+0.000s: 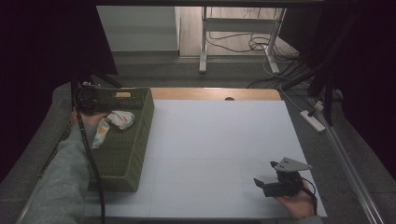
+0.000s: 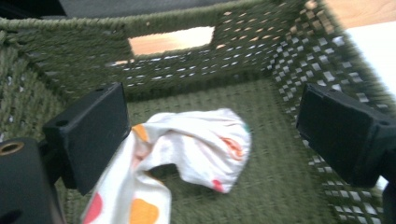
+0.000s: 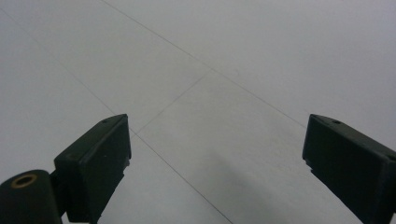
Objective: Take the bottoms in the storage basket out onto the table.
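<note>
Olive-green woven basket (image 1: 125,154) sits at the left of the high view, right at the left edge of the white desk (image 1: 219,140), with its long side running toward the camera. Its walls are open weave, and the far wall has a cut-out handle slot (image 2: 171,39).

Inside lies a white cloth (image 1: 119,119) with orange and red spots, crumpled on the basket floor toward the far end. In the left gripper view it trails from centre frame down to the bottom left, with bare basket floor to its right.

Left hand-held gripper (image 2: 212,126) hangs over the far end of the basket, upper left in the high view. Its jaws are spread wide and grasp nothing. The cloth sits between and below them, and the left jaw overlaps the cloth's edge in that view, though I can't tell if it's actually touching.

Right hand-held gripper (image 1: 266,179) is way over at the lower right of the high view, near the desk's front edge and well apart from the basket. Its jaws are released too, with bare white surface between them (image 3: 217,154).

Loads of open room: the whole middle and right of the desk is bare.
</note>
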Motion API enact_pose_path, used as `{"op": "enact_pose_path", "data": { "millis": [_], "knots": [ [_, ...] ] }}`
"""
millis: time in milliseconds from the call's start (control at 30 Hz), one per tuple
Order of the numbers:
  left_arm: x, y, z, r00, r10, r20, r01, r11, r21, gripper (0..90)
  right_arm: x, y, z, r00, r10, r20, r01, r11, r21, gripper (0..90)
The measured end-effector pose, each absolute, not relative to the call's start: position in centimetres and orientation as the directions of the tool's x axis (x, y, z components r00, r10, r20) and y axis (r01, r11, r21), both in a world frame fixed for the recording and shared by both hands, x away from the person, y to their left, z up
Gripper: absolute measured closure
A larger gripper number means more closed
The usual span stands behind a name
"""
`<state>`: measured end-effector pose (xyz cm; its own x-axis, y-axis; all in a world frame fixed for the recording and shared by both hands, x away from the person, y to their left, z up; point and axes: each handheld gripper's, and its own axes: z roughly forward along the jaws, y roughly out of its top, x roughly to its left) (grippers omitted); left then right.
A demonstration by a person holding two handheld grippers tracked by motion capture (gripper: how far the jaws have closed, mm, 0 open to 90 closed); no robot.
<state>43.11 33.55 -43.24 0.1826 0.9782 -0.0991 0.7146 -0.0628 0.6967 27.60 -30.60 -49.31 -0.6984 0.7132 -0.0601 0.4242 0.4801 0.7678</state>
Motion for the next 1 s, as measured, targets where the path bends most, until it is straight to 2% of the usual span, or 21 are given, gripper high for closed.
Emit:
{"op": "enact_pose_path", "data": {
  "millis": [400,1000],
  "knots": [
    [45.4,34.3,-45.2,0.161,0.98,-0.117,0.759,-0.047,0.65,9.2,27.6,-30.7,-49.4,-0.69,0.719,-0.079,0.427,0.493,0.758,8.2],
    [46.2,34.4,-46.8,0.142,0.982,-0.127,0.794,-0.037,0.607,8.4,27.5,-30.5,-49.5,-0.696,0.713,-0.085,0.427,0.507,0.749,8.3]
  ]
}}
